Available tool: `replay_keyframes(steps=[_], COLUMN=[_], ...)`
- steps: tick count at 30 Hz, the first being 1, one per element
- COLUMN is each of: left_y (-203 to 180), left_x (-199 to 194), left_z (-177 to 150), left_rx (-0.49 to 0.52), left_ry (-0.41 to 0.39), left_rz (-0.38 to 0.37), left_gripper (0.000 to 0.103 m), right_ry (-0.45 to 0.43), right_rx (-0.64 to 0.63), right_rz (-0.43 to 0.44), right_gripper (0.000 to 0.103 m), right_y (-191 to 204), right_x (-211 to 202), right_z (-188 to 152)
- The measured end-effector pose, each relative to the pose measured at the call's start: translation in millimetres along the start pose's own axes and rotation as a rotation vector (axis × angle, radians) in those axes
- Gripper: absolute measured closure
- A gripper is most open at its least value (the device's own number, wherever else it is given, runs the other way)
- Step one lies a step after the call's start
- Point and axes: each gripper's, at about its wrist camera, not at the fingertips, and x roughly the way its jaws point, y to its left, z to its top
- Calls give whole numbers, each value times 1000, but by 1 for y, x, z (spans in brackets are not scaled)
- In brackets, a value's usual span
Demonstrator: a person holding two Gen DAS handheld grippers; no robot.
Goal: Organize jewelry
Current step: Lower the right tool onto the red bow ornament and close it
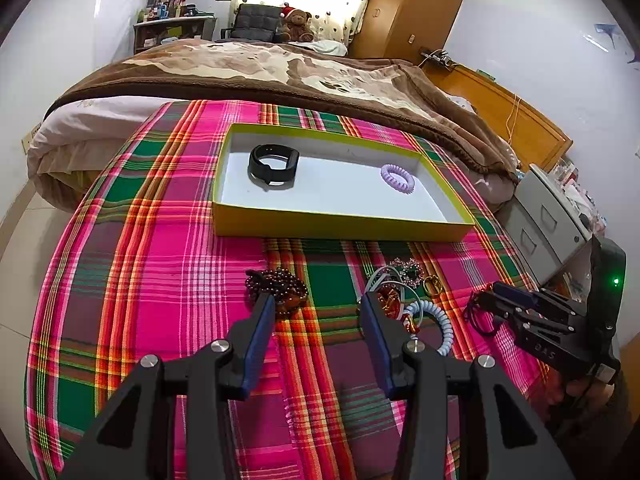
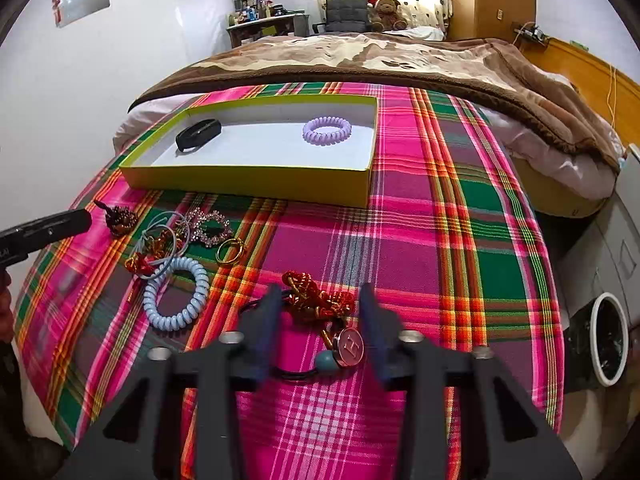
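A yellow tray on the plaid cloth holds a black wristband and a lilac coil hair tie. In front of it lie a dark bead bracelet, a crystal bracelet, a gold ring and a pale blue coil tie. My left gripper is open, its left fingertip beside the bead bracelet. My right gripper stands open around a red knotted cord and a black hair tie with a round charm.
The plaid cloth covers the foot of a bed with a brown blanket. A grey cabinet and a white-rimmed bin stand off the right edge. The right half of the cloth is bare.
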Motion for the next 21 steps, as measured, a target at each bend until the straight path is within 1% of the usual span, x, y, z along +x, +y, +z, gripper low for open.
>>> replay_keyframes(steps=[3,6,8,14,19,20,21], left_y=[-2,-3,-4,-9,-13,-14,-14], left_x=[0,1,1,3,5,6,7], left_z=[0,0,0,0,0,0,0], left_rx=[4,5,6,18,31,33,31], left_ry=[3,7,6,11,15,19,24], left_rz=[-1,0,-4,-10,-19,-27,-31], left_gripper=[57,57,57,57,57,57,57], right_ry=[-3,-6,-16,-36,-75,-81,-87], right_rx=[-8,-9,-9,7,32,37,36], right_rz=[-8,-11,-14,-14,0,-9,-38], right_gripper=[74,79,94,94,94,94,94], right_y=[2,2,1,-1,-6,-7,-7], right_x=[-1,-1,-3,-8,-19,-20,-21], right_z=[0,0,0,1,4,4,5])
